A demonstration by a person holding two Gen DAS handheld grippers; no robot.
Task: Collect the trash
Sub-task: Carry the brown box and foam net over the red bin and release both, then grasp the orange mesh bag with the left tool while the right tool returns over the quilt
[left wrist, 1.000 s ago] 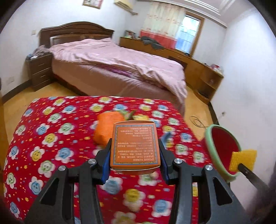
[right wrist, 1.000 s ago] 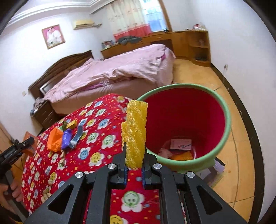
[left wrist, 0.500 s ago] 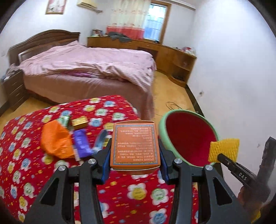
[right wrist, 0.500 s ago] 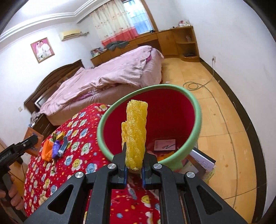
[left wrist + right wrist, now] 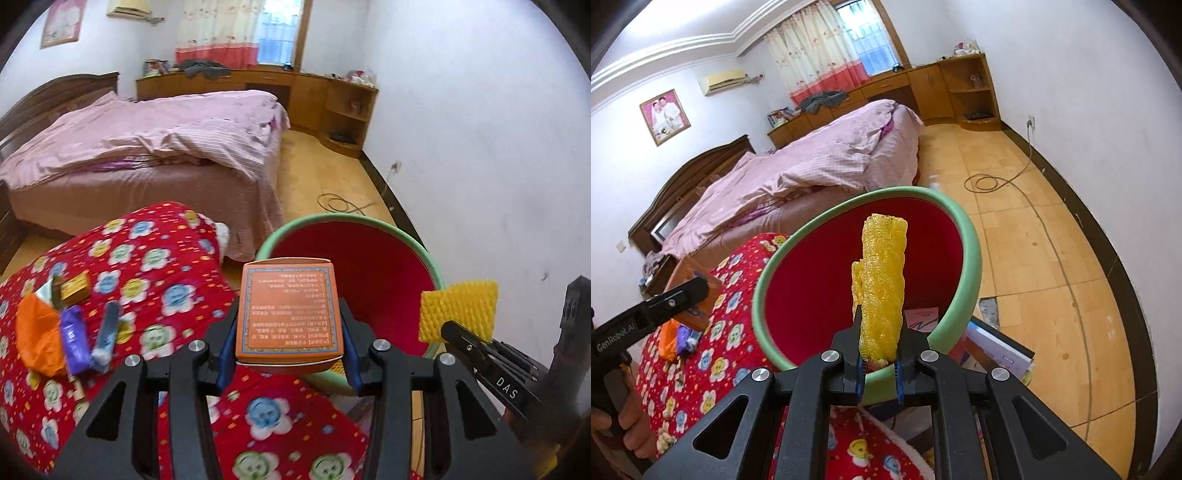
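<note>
My left gripper (image 5: 289, 354) is clamped on an orange box (image 5: 289, 306), and my right gripper (image 5: 879, 360) is squeezed tight on a strip of yellow foam (image 5: 881, 288). Both loads hang near the bin (image 5: 964, 236), a red one with a green rim standing on the floor beside the red flowered blanket (image 5: 166, 258). The foam looks to be over its mouth, the box at its near edge.

Some trash is already in: a pale card (image 5: 921, 317) lies at the bottom, with maybe more beside it, though the foam hides that part.

Left to do: drop these two pieces, then go back for the little heap on the blanket, an orange bag (image 5: 37, 336), a purple wrapper (image 5: 74, 339), a grey-blue tube (image 5: 107, 332) and a small yellow box (image 5: 75, 290).
</note>
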